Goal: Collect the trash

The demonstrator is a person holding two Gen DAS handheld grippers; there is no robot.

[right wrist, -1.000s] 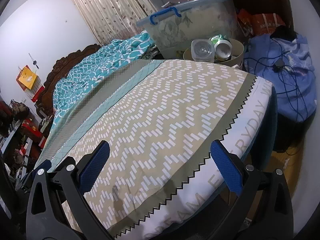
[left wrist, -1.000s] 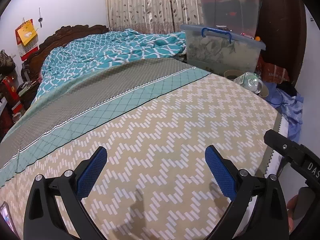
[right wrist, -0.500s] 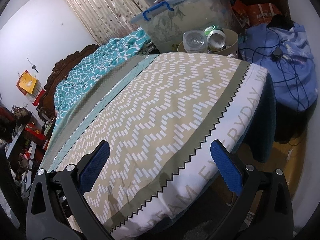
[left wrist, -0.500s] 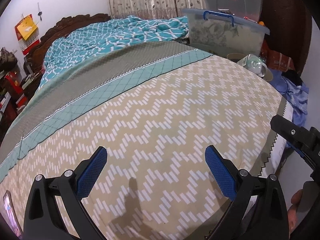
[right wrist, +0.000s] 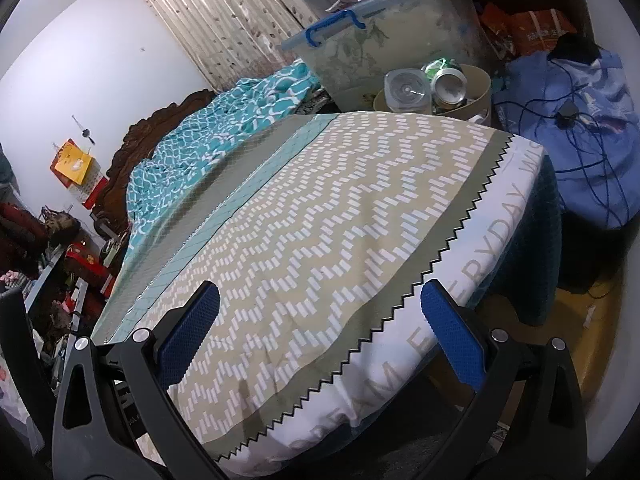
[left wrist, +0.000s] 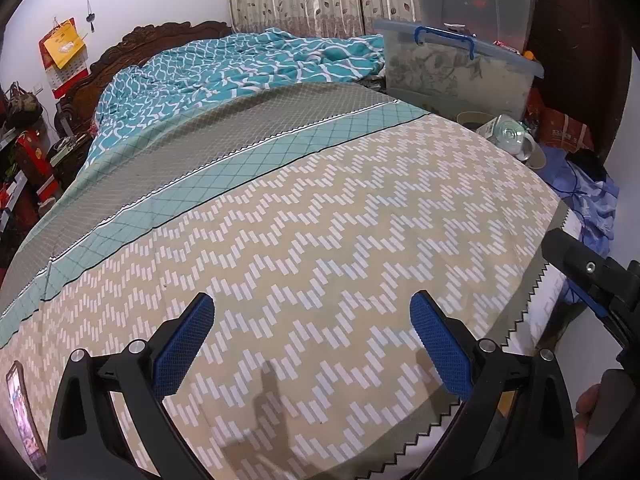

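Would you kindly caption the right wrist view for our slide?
Open right gripper above the bed; a bin with a can and jar sits beyond.

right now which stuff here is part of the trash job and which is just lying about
Part of the job:
- tan bin past the bed's far corner
- clear plastic bottle in it
- crushed can in it
- left gripper, open
- right gripper, open

Just lying about:
- teal blanket
- storage tub
- blue cloth heap
- phone

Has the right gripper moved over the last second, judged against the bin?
Yes. The right gripper has pulled back and risen: the bin appears smaller and farther, with more bed edge visible.
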